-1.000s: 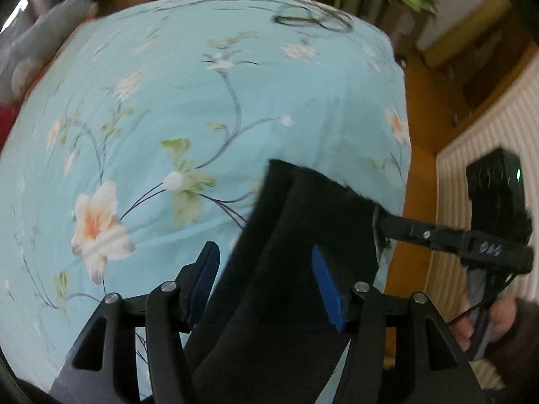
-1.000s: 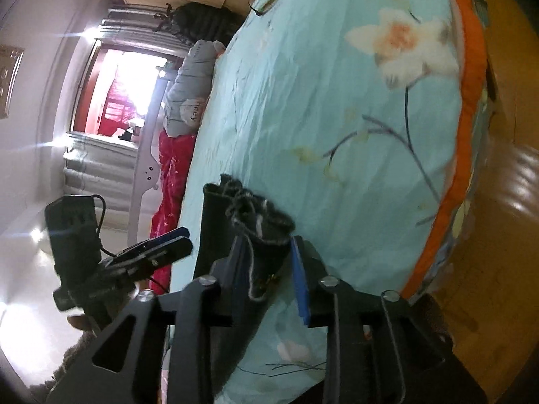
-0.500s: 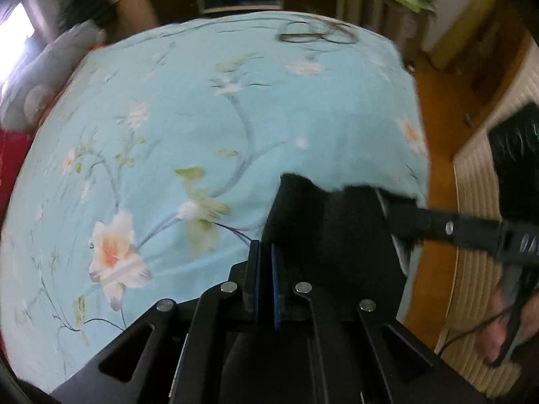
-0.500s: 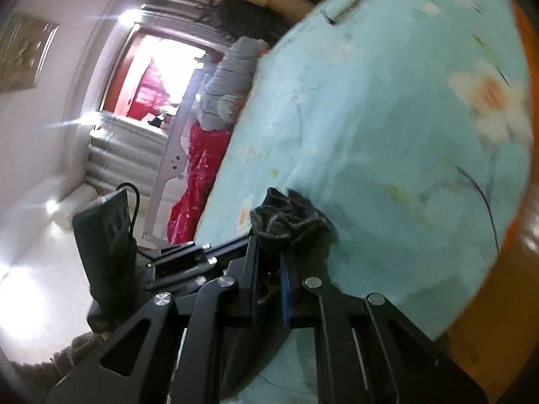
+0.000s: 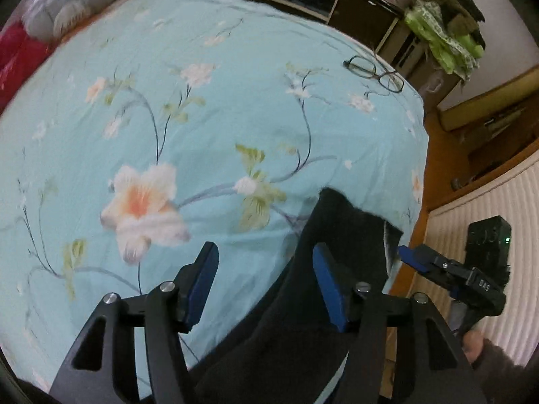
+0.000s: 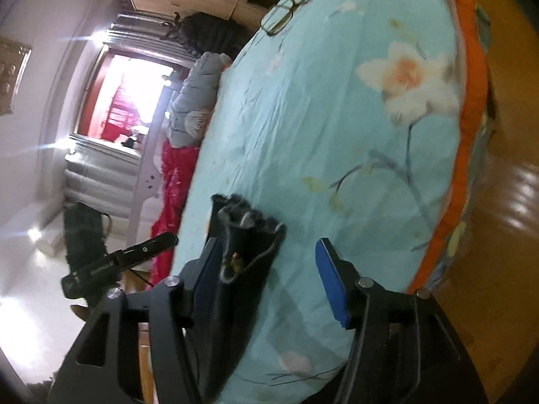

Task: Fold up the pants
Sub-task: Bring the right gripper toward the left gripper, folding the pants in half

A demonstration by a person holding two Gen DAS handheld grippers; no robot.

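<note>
Pants (image 5: 340,256) on floral bedspread (image 5: 209,128)

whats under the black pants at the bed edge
The black pants lie on the floral bedsheet, near its edge. Whatever part of the sheet's print sits beneath them is covered and cannot be seen.

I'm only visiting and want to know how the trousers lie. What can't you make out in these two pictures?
- Left wrist view: the black pants run off the bottom edge behind the left gripper; their full length is cut off.
- Right wrist view: the bunched pants end is blurred; which part it is, I cannot tell.
- Left wrist view: the glasses are too small for detail.
</note>
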